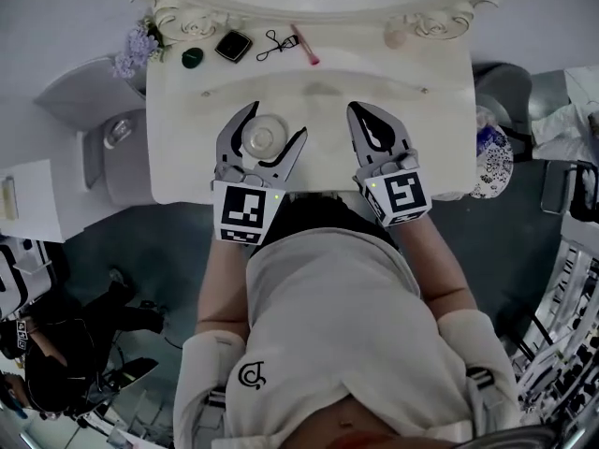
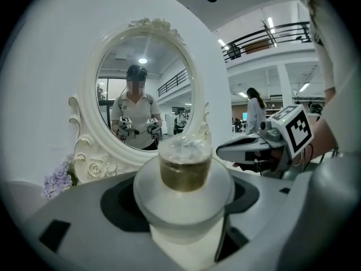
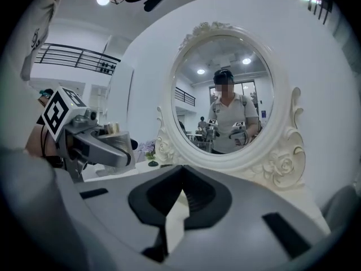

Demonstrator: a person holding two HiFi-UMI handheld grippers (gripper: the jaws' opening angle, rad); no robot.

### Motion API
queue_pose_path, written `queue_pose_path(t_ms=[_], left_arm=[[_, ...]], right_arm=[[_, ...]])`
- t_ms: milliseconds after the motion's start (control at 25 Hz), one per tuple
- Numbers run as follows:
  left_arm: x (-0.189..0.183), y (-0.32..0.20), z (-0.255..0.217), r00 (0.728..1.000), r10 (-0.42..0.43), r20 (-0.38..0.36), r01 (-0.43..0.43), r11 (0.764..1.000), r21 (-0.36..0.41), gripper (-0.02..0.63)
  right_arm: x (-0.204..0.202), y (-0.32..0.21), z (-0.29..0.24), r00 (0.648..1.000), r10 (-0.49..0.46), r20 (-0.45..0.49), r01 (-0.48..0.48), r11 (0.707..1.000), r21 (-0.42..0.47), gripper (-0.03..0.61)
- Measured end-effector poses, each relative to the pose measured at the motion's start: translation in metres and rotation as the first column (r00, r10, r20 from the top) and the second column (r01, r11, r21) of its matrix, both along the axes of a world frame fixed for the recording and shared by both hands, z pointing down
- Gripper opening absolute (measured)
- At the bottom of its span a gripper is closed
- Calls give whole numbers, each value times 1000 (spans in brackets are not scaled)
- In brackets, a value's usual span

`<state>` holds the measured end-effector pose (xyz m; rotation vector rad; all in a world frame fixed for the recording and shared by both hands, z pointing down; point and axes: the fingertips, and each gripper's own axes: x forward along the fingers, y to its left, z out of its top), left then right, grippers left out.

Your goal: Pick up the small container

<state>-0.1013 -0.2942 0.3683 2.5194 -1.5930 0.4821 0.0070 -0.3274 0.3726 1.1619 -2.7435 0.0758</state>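
Left claw [image 1: 274, 123] holds small container [image 2: 185, 171] — mirror [image 2: 144, 72], compact [image 1: 233, 45], eyelash curler [image 1: 273, 45] beyond.

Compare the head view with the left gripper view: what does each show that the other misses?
Head view only: the eyelash curler, black compact and pink stick on the vanity top. Left gripper view only: the person reflected in the mirror, and the amber contents of the small container. Both: the small container clamped in the left gripper, and the right gripper.

An oval mirror [image 3: 223, 95] in a carved white frame stands on a white dressing table [image 1: 440, 129]. At the mirror's foot lie a black compact [image 1: 233, 45], an eyelash curler [image 1: 274, 44] and a pink stick [image 1: 305, 44]. Lilac flowers [image 1: 138, 50] stand at its left end.
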Motion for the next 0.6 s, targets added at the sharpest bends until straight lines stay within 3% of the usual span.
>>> queue_pose_path(t_ms=[600], left_arm=[[-14,6,-86,1000,-26,-15,27,994,106,353]], right_arm=[[11,9,-90,996,8,93,-23,986,164,8]])
